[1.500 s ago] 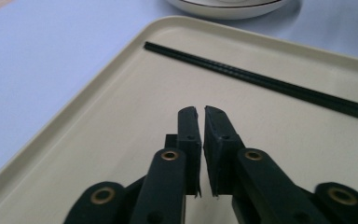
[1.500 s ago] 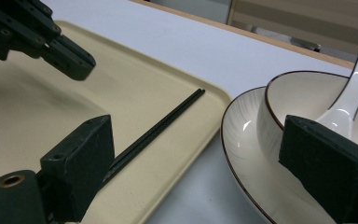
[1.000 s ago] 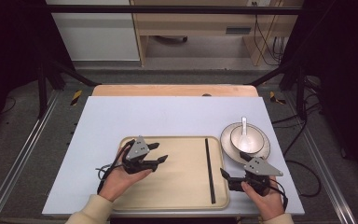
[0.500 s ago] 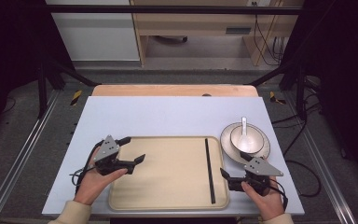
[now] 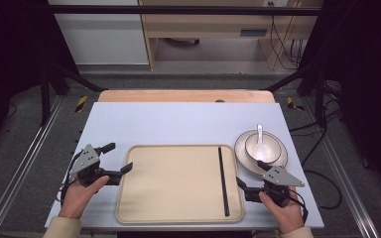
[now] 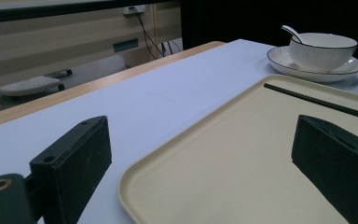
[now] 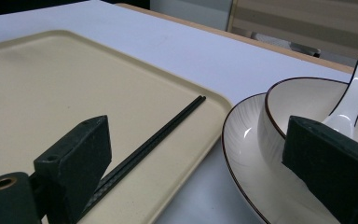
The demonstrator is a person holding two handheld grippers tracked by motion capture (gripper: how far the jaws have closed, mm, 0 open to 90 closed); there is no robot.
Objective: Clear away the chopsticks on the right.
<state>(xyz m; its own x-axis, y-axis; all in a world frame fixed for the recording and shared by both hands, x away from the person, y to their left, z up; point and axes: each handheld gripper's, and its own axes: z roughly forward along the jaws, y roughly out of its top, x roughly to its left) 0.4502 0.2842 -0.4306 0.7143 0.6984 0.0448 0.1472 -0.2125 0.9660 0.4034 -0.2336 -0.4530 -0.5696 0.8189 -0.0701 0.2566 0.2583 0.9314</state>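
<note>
The chopsticks (image 5: 222,179) already lie on the tray (image 5: 178,218), between the left gripper (image 5: 120,159) and right gripper (image 5: 250,173), both wide and empty; the bowl (image 5: 265,148) beyond the right gripper seems left to move.

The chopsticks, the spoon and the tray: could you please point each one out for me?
chopsticks (image 5: 222,179), high view, middle of the shafts.
spoon (image 5: 259,144), high view, its handle.
tray (image 5: 178,183), high view, bare middle of its floor.

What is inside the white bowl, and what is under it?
Inside the bowl lies a white spoon, its handle leaning over the far rim. No food is seen. Under the bowl is a plate with a dark rim; the plate's middle is covered by the bowl.
</note>
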